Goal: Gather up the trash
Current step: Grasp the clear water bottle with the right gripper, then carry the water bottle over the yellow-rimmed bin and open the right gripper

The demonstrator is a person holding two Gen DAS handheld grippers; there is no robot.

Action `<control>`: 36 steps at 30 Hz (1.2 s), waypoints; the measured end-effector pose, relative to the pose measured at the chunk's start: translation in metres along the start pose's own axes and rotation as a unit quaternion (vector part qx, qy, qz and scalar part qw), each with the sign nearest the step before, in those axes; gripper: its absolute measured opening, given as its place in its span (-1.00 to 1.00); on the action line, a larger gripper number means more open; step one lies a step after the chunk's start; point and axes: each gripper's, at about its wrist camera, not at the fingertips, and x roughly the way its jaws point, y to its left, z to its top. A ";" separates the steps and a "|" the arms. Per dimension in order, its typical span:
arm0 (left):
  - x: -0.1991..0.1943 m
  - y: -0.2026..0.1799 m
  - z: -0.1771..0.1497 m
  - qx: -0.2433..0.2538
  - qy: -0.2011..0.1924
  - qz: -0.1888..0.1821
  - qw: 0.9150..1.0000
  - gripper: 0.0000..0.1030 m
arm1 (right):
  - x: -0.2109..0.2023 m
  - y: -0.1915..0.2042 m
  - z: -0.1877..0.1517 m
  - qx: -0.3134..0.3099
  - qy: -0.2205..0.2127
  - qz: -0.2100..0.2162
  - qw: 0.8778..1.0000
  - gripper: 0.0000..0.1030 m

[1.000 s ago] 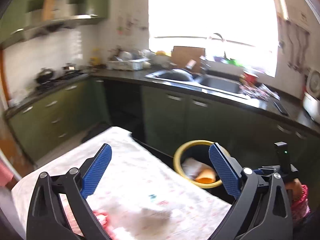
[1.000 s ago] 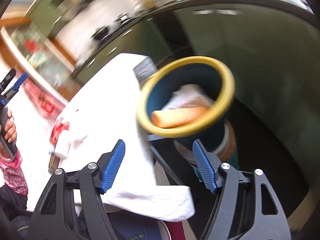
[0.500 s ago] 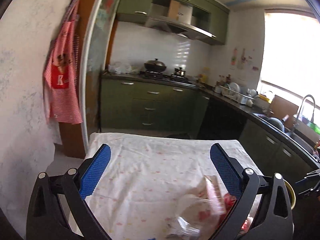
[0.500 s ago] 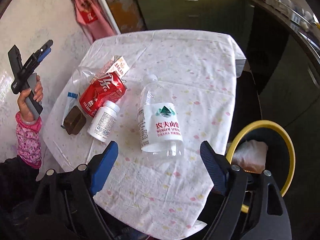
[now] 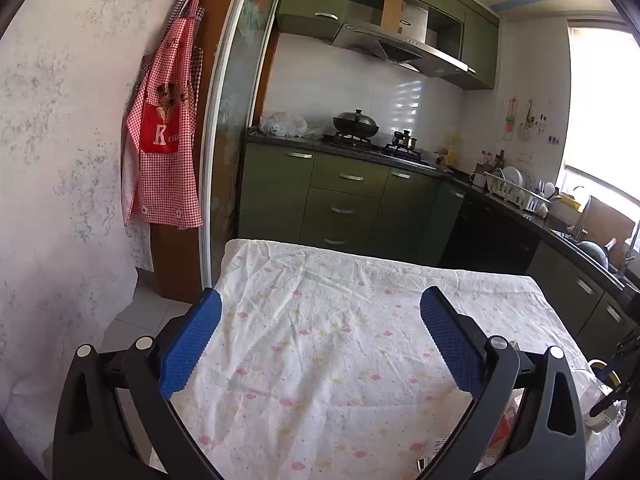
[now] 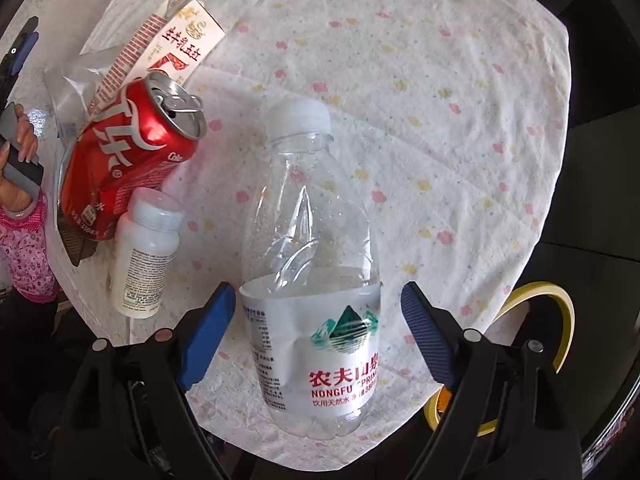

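Bottle (image 6: 308, 272) lies flat on bench cloth (image 6: 440, 120), long axis running away from R cam, cap at far end, base near. R tongs (image 6: 316, 336) point down over its label end, jaws just widened, blue pads either side w/ gaps, not pressing. L of bottle: pill jar (image 6: 146, 256), crushed red can (image 6: 128, 156), carton (image 6: 168, 44). Yellow-rim bin (image 6: 560, 320) off bench edge, R. L tongs (image 5: 320, 340) released, nothing between; L view shows bare cloth, kitchen, apron (image 5: 164, 128), not the bottle.
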 end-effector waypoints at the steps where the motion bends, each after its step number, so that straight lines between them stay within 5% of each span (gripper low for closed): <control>1: 0.000 -0.001 -0.001 -0.001 0.001 -0.001 1.000 0.91 | 0.003 -0.001 0.001 0.003 0.004 0.001 1.000 0.56; 5: 0.001 -0.007 -0.004 0.005 0.006 -0.010 1.000 0.91 | 0.010 -0.006 0.001 0.007 0.009 0.004 1.000 0.49; 8: 0.001 -0.012 -0.005 0.015 0.007 -0.008 1.000 0.91 | 0.012 -0.006 0.002 0.008 0.006 0.012 1.000 0.24; 19: 0.003 -0.016 -0.007 0.023 0.009 0.000 1.000 0.91 | -0.023 -0.004 -0.022 0.021 -0.058 0.005 0.998 0.20; 29: 0.006 -0.017 -0.009 0.025 0.013 0.006 1.000 0.91 | -0.060 -0.082 -0.092 0.120 -0.109 -0.016 0.987 0.20; 36: 0.008 -0.016 -0.009 0.028 0.014 0.005 1.000 0.91 | -0.042 -0.170 -0.140 0.238 -0.093 -0.059 0.965 0.24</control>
